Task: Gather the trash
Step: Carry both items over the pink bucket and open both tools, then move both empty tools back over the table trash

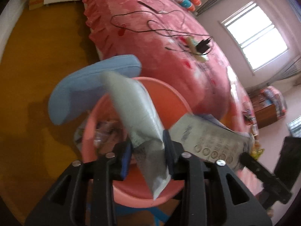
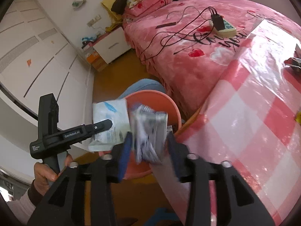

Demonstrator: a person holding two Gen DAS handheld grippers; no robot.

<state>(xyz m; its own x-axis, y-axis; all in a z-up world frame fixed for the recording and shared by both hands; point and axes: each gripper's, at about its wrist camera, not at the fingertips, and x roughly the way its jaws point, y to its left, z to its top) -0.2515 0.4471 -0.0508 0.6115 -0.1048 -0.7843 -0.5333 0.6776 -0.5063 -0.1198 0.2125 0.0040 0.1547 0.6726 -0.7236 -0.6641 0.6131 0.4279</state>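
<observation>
L gripper [image 1: 147,154] pinches silver wrapper [image 1: 135,111], R gripper [image 2: 148,148] pinches printed pouch [image 2: 150,130] (both over pink basin [image 1: 165,94])

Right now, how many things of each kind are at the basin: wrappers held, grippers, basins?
Wrappers held: 2, a grey-white pouch in the left gripper and a crumpled packet in the right gripper
Grippers: 2
Pink basin: 1
Total: 5

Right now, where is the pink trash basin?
The pink basin sits low in both views, under the two held wrappers, on the floor between the bed and the checked tablecloth, with a blue cushion behind it.
</observation>
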